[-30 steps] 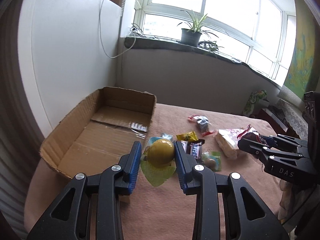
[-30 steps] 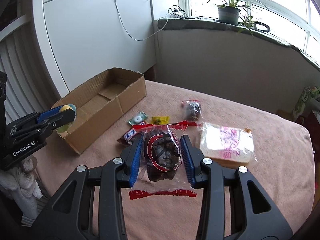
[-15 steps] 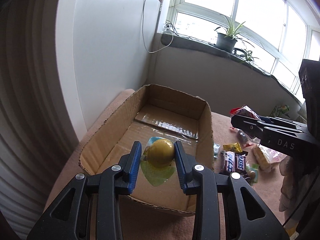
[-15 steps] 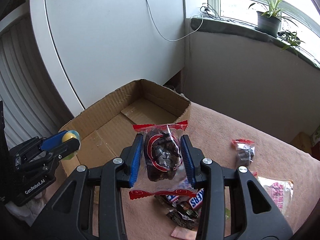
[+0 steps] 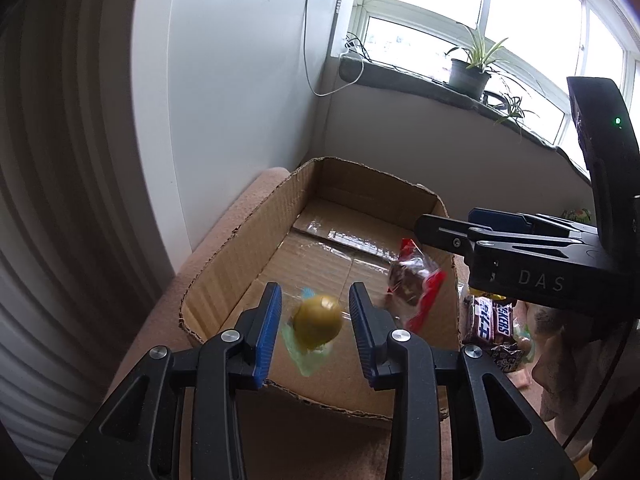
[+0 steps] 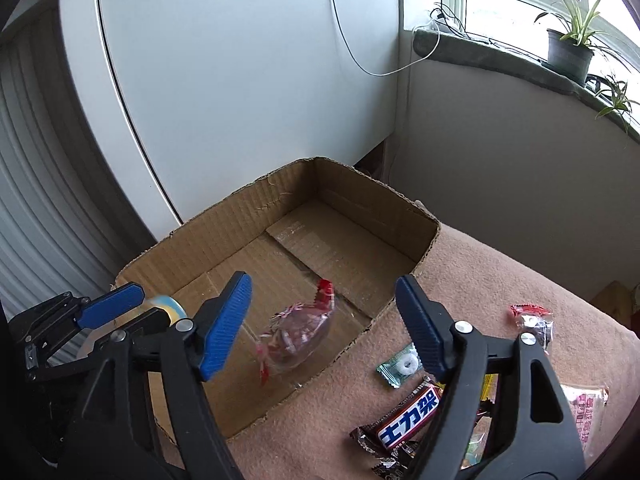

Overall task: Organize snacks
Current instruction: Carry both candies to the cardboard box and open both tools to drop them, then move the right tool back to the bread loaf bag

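Two hand-held grippers hang over the cardboard box [image 6: 224, 236]: the left hand-held gripper [image 5: 315, 318] is opening, its pads apart from the yellow jelly cup [image 5: 318, 320], and the right hand-held gripper [image 6: 324, 324] is opening wide, with the red-ended snack bag [image 6: 296, 340] loose between its jaws.

"DAS" on right gripper [image 5: 424, 229]; "士力架" on bar [image 6: 408, 412].

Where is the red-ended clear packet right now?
In the right wrist view the packet is blurred, loose between the opening right gripper pads, over the box floor.
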